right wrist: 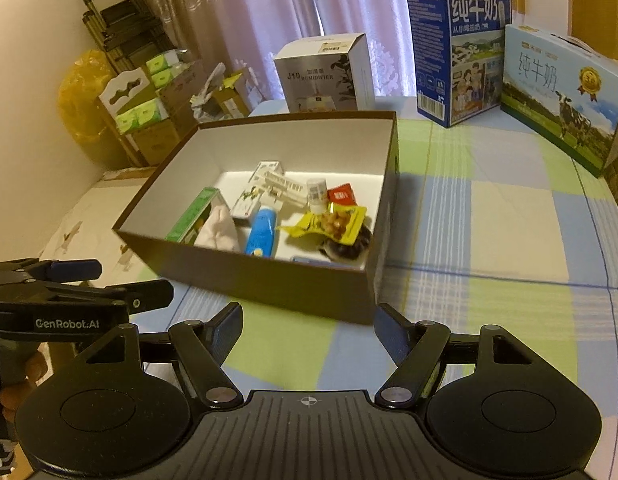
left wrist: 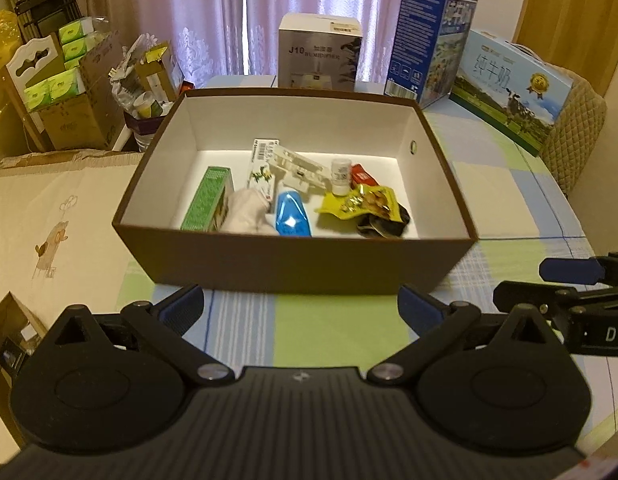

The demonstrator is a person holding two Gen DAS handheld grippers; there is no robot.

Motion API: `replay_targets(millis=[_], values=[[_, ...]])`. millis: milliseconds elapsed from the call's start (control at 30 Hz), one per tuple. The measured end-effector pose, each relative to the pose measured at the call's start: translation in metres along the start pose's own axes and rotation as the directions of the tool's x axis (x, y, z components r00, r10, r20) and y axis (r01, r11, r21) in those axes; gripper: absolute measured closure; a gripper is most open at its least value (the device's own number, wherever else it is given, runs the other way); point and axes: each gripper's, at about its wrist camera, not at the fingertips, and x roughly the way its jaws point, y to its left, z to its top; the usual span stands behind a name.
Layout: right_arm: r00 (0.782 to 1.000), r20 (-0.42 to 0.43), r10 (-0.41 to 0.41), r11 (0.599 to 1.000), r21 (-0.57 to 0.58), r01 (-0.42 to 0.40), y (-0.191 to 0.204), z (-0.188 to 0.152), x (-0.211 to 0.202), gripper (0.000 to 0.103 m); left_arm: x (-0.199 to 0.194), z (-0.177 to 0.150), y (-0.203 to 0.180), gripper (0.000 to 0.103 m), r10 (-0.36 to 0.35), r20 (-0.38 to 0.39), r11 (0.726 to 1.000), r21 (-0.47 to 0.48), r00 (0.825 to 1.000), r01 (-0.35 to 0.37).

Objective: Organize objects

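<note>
A brown cardboard box (left wrist: 293,264) (right wrist: 269,280) with a white inside stands on the checked tablecloth (right wrist: 489,220). Inside lie a green carton (left wrist: 207,200) (right wrist: 191,214), a white cloth (left wrist: 249,210) (right wrist: 219,228), a blue bottle (left wrist: 291,214) (right wrist: 261,236), a yellow snack packet (left wrist: 361,204) (right wrist: 333,224), a small white bottle (left wrist: 341,176), a red packet (left wrist: 363,176) and a white plastic part (left wrist: 299,170). My left gripper (left wrist: 301,310) is open and empty, just short of the box's near wall. My right gripper (right wrist: 309,330) is also open and empty, near the box's front right corner.
A grey humidifier box (left wrist: 319,54) (right wrist: 325,74) stands behind the brown box. Two milk cartons (left wrist: 429,40) (right wrist: 565,96) stand at the back right. Cardboard boxes with green tissue packs (left wrist: 61,92) crowd the left. A hand (right wrist: 21,380) holds the left gripper's handle.
</note>
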Motion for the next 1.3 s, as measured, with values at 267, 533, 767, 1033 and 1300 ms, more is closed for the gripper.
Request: replay_targets(millis=[267,533,767,1033,1300], values=[[1.0,-0.008,0.014,1.0,0.009,-0.013,-0.019,-0.035,-0.036,0.033,-0.025,-0.029,-0.036,0.001,-0.016,-0.009,1.0,0.005,1.0,0.016],[1.0,-0.002,-0.008,0.999,0.035,0.008,-0.04,-0.069,-0.075,0.033,-0.046,-0.056,-0.07,0.001,-0.04,-0.012,0.999,0.026,0.999,0.04],[1.0,0.0,-0.021,0.998,0.051,0.021,-0.055,-0.09,-0.099,0.033,-0.063,-0.074,-0.096,0.001,-0.063,-0.009,0.997,0.036,0.998,0.063],[1.0,0.003,-0.022,0.999,0.049,0.021,-0.064,-0.102,-0.114,0.033,-0.074,-0.086,-0.111,0.001,-0.058,-0.006,0.998,0.035,0.998,0.058],[1.0,0.002,-0.02,0.999,0.046,0.019,-0.069,-0.107,-0.118,0.033,-0.077,-0.092,-0.118,0.001,-0.052,-0.008,0.998,0.027,0.999,0.052]])
